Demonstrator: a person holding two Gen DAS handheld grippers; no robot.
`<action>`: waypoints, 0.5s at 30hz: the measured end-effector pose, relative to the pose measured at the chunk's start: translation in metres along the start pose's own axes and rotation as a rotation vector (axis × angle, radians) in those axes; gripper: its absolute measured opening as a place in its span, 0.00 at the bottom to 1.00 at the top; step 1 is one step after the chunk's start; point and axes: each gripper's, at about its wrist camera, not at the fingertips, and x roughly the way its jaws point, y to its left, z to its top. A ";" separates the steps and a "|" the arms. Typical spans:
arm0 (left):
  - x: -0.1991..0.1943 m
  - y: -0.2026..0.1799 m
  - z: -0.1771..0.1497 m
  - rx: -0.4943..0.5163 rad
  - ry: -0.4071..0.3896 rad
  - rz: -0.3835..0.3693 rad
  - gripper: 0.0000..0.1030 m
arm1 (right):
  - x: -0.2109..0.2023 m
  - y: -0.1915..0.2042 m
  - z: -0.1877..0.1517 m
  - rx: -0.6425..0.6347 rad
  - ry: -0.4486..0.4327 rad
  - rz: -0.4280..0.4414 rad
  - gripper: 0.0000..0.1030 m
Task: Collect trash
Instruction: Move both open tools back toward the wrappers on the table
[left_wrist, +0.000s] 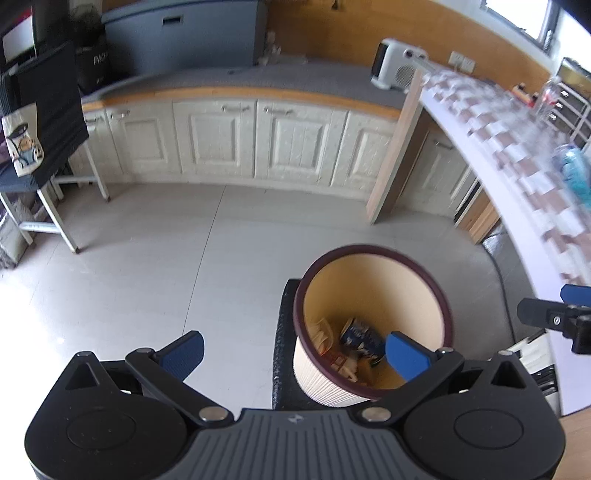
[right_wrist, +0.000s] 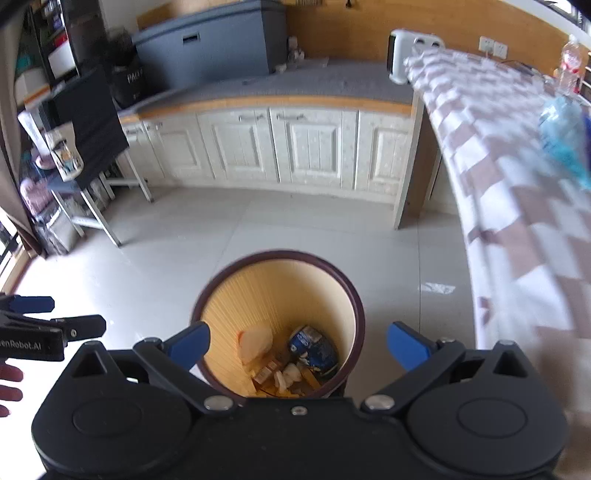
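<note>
1. Your right gripper (right_wrist: 298, 347) stands with its jaws spread wide and nothing between them, above the waste bin (right_wrist: 276, 325). Your left gripper (left_wrist: 294, 350) is likewise spread and empty; the bin sits ahead and to its right.
2. Trash already in the bin: a crumpled blue-and-white wrapper (right_wrist: 313, 349), a pale rounded piece (right_wrist: 255, 341) and small scraps beneath.
3. What is probably the next piece, a blurred teal bag (right_wrist: 565, 147), lies on the checked tablecloth (right_wrist: 517, 206), well apart from the bin. Its exact form cannot be told.
4. Handling, as judged: thin film, light, soft and slippery. Pinch a bunched fold near its middle; a flat edge would likely slide from the pads.
5. A clear bottle (right_wrist: 571, 66) stands at the table's far end; judge it light, springy, easily tipped.
6. The cloth may ruck if you drag across it.
7. Room: pale glossy floor tiles (right_wrist: 155, 258), cream cabinets (right_wrist: 295, 147) under a grey counter, white appliance (right_wrist: 406, 55) beside the table.
</note>
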 end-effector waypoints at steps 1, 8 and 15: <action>-0.007 -0.002 0.000 0.005 -0.013 -0.005 1.00 | -0.009 -0.001 0.001 0.001 -0.012 0.001 1.00; -0.065 -0.031 0.008 0.047 -0.135 -0.058 1.00 | -0.078 -0.009 0.011 -0.019 -0.115 -0.011 1.00; -0.117 -0.087 0.017 0.149 -0.285 -0.143 1.00 | -0.156 -0.039 0.017 -0.099 -0.254 -0.017 1.00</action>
